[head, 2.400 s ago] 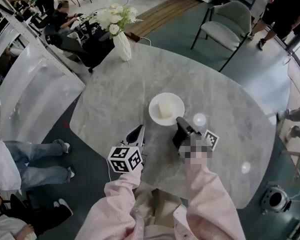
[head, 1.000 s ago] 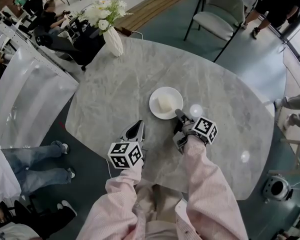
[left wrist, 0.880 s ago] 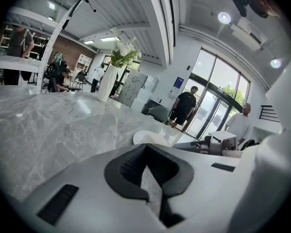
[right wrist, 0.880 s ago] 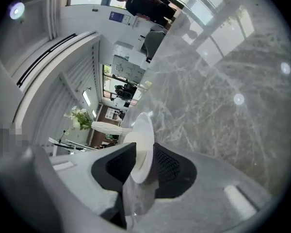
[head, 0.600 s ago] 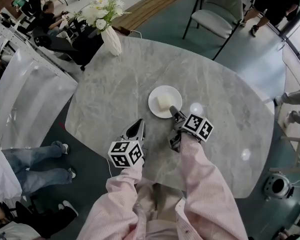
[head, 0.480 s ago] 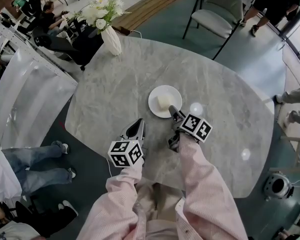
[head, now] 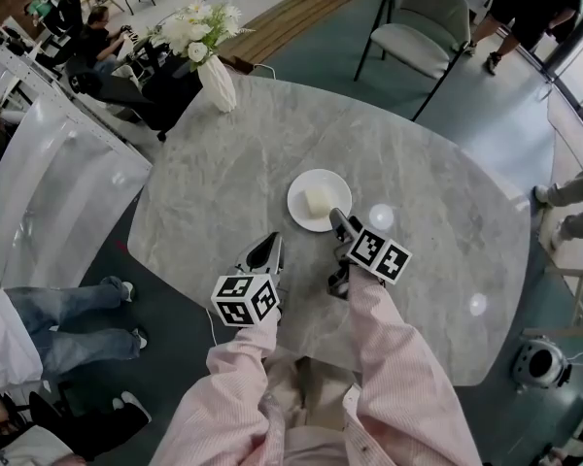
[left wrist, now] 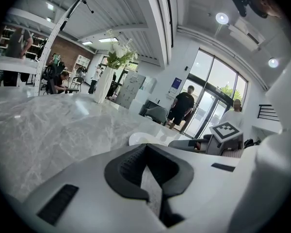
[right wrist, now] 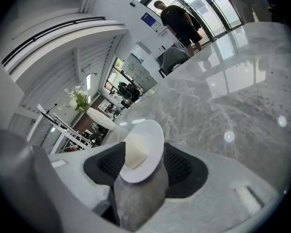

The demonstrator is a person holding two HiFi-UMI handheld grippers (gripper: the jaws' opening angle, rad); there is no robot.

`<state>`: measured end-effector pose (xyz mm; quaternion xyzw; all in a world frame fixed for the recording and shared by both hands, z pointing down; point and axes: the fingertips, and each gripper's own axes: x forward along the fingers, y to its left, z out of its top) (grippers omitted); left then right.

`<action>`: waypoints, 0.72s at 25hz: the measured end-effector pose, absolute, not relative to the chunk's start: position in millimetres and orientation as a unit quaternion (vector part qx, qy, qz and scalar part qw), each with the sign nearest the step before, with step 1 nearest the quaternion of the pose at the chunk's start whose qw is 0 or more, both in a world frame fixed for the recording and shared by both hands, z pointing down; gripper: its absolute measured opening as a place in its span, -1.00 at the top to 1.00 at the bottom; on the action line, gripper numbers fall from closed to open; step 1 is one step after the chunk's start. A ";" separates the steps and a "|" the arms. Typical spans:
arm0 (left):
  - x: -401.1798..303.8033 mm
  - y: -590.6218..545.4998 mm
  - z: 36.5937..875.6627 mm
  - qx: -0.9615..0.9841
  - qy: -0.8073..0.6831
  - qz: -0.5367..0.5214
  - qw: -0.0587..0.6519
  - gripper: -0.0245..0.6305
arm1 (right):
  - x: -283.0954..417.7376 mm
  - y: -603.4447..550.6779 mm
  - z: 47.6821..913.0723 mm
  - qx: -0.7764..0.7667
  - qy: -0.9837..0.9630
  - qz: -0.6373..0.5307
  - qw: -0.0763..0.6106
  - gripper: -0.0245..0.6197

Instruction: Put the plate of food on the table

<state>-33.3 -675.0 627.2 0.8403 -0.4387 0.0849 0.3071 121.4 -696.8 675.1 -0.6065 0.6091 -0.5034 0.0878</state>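
On the marble worktop (head: 223, 153) sits the plate (head: 301, 212) of food. Right tongs (head: 336, 219), just opening wide, flank its near rim without pressing; left tongs (head: 269, 245), near the plate, are pinched together.

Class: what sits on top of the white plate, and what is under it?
A pale food block sits on the plate. Beneath is the marble table; that patch is hidden.

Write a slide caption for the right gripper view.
Right gripper, jaws just opened: the plate of food rests on the marble table, its near rim loose between them.
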 end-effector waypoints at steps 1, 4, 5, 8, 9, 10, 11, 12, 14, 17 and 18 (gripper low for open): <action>-32.3 -674.3 625.0 0.841 -0.438 0.084 0.306 0.93 | 121.7 -694.6 672.9 -0.602 0.616 -0.500 0.087 0.20; -30.5 -672.3 616.9 0.845 -0.436 0.079 0.300 0.93 | 118.4 -687.7 664.9 -0.583 0.643 -0.489 0.085 0.25; -30.1 -671.0 614.2 0.846 -0.436 0.078 0.298 0.93 | 117.7 -685.2 661.9 -0.578 0.653 -0.482 0.080 0.27; -30.1 -664.6 604.6 0.848 -0.435 0.072 0.294 0.93 | 115.9 -679.0 647.6 -0.564 0.688 -0.453 0.064 0.43; -30.2 -662.4 600.4 0.850 -0.434 0.070 0.291 0.93 | 114.4 -677.1 641.0 -0.558 0.700 -0.442 0.059 0.50; -30.2 -660.5 595.8 0.852 -0.432 0.068 0.286 0.93 | 112.6 -674.9 634.3 -0.552 0.711 -0.432 0.055 0.56; -29.7 -658.7 591.1 0.856 -0.429 0.067 0.281 0.93 | 111.1 -672.4 627.8 -0.547 0.721 -0.423 0.052 0.63; -28.9 -656.8 586.4 0.859 -0.426 0.068 0.274 0.93 | 110.2 -669.4 621.4 -0.542 0.730 -0.414 0.047 0.69; -27.6 -652.2 577.1 0.866 -0.420 0.070 0.262 0.93 | 109.5 -662.4 609.2 -0.535 0.747 -0.393 0.037 0.81; -25.2 -642.4 561.1 0.877 -0.407 0.070 0.247 0.93 | 105.9 -649.4 591.6 -0.523 0.769 -0.367 0.024 0.90; -23.6 -637.8 555.7 0.881 -0.401 0.072 0.241 0.93 | 104.8 -644.7 585.5 -0.519 0.775 -0.360 0.022 0.91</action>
